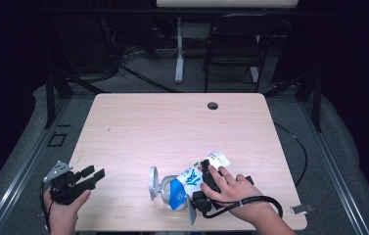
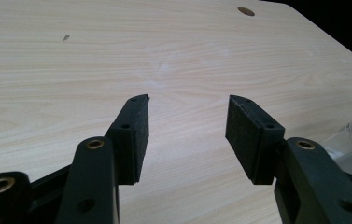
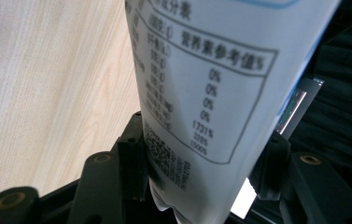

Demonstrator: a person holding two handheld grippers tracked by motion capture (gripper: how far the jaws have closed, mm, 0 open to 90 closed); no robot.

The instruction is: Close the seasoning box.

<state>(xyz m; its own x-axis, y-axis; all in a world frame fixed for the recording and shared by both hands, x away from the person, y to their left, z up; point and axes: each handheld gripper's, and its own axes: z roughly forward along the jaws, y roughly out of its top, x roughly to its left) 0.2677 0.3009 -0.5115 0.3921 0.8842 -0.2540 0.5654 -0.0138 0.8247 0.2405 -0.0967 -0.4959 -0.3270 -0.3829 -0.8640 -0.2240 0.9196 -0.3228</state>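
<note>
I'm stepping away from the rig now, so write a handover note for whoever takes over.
Right claw: shut on the white-and-blue pouch, which lies near the front edge of the table; the right gripper view shows its printed nutrition panel between the jaws.
Left claw: open, holding nothing, at the table's front-left corner.
Done: pouch gripped.
Left: what follows with the pouch is not shown; the left claw is free to help.

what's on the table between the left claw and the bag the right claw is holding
Nothing: in the high view, bare table runs from the open left claw to the bag gripped by the right claw.
</note>
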